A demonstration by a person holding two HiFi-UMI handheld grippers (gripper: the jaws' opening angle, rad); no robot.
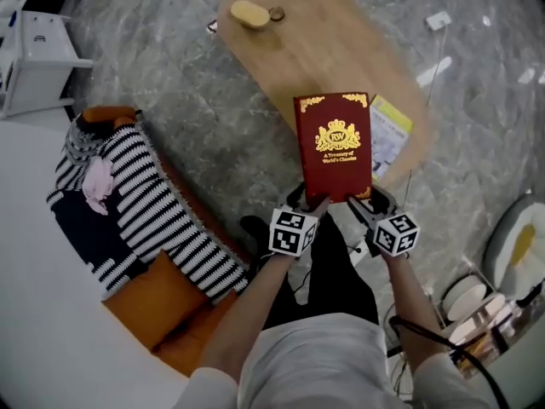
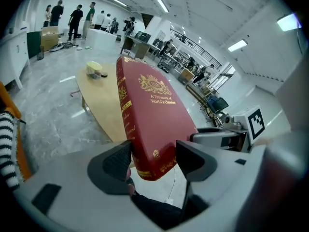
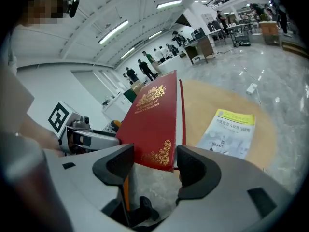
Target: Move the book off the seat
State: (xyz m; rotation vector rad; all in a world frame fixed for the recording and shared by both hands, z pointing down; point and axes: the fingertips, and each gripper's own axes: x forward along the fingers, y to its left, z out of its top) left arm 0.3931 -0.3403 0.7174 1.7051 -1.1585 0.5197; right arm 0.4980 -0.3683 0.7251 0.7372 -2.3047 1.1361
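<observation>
A red hardcover book [image 1: 334, 147] with gold lettering hangs flat in the air over the near end of a wooden oval table [image 1: 315, 49]. My left gripper [image 1: 308, 201] is shut on the book's near left corner, at the spine [image 2: 126, 120]. My right gripper [image 1: 362, 203] is shut on the near right corner, by the page edges [image 3: 179, 115]. In the left gripper view the book [image 2: 149, 115] sits between the jaws [image 2: 153, 159]. In the right gripper view the book's cover [image 3: 154, 120] rises between the jaws [image 3: 154, 163]. The orange seat [image 1: 153, 301] lies to the left.
A striped blanket [image 1: 162, 207] and clothes cover the seat. A yellow-and-white booklet [image 1: 390, 135] lies on the table under the book's right side. A yellow object [image 1: 249, 13] sits at the table's far end. A white cabinet [image 1: 34, 49] stands far left. People stand in the background.
</observation>
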